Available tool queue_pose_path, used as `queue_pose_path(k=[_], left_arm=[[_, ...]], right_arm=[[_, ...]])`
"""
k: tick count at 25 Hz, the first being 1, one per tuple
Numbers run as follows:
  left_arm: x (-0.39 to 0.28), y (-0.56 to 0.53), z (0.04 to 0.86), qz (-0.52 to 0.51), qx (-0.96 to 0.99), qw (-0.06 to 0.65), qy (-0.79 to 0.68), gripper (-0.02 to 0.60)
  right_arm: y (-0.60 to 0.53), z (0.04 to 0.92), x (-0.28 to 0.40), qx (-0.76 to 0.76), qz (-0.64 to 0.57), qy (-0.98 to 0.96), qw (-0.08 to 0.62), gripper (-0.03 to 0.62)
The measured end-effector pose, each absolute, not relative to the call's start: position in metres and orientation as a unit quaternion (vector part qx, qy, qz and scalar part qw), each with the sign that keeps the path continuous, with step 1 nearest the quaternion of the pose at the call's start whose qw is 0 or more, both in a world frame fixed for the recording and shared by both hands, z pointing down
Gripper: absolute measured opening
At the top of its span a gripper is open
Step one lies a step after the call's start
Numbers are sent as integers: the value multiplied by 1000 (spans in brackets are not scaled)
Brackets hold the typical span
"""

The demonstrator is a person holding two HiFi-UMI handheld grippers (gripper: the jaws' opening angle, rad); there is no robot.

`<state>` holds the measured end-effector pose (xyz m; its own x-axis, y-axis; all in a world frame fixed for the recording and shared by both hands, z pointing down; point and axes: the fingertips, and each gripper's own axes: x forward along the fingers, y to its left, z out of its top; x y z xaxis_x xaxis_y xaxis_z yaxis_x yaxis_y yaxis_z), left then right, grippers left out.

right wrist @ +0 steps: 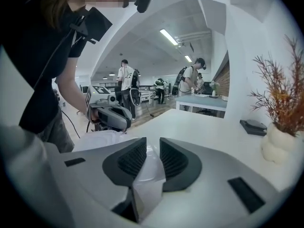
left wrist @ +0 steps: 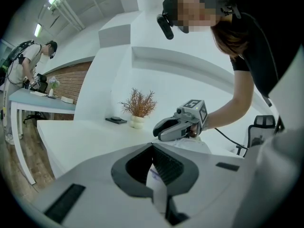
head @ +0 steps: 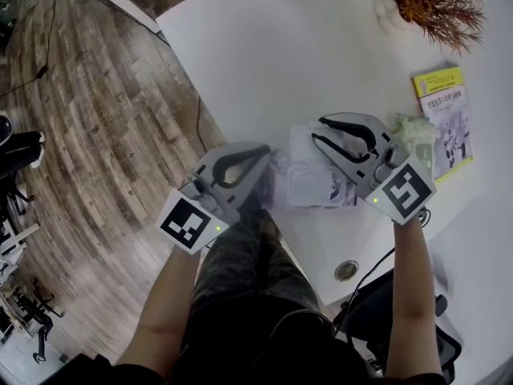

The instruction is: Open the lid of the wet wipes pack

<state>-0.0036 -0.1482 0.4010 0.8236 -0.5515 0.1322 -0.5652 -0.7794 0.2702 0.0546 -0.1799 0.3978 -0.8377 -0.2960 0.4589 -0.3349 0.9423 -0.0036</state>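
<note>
Down at the near edge of the white table [head: 264, 54], wet wipes pack [head: 296, 147] lying flat, squarely between the two tools. Long axis apparently running from one gripper across to the other, so pinned at one end and worked from the other. On top, lid [head: 311, 189], a pale rounded panel, only partly in sight. Left gripper [head: 264, 165] at the pack's left end, pressed tight together on a thin strip of white wrapper [left wrist: 157, 184], pinching it and anchoring the whole pack. Right gripper [head: 317, 131] reaching in over the top from the right side, the nearer of the two to the lid, jaws spread with a clear gap, white plastic [right wrist: 149, 167] showing between the pads but not squeezed. Judged from that: lid just under and ahead of the right claw, the coming move turning on catching its free edge and lifting away from the anchored left end. Hinge side of the lid: not readable. Lid already cracked or still flat: no telling, much of it hidden under the right gripper in the head view. Touch between right pads and plastic: unclear too. Further out, yellow booklet [head: 443, 119] and dried plant in a white vase [head: 433, 2], well apart at the far right, out of the way.
</note>
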Motion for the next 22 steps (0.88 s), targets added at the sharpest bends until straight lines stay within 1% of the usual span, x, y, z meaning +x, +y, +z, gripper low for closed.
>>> queue_pose_path(k=[3,7,14,22], left_arm=[[-3,-148,402,22,943,152,-296,12],[-1,-148,401,20,944,151,-294,12],[-3,-147,401,19,943,155,-292,12],[-5,-144,402,21,943,156,-293,12]], right_arm=[[-174,401,57,149,43,-957,245,54],[-172,404,58,145,60,-954,254,29],[-171,409,58,143,98,-948,267,20],[-172,408,56,152,105,-947,262,20]])
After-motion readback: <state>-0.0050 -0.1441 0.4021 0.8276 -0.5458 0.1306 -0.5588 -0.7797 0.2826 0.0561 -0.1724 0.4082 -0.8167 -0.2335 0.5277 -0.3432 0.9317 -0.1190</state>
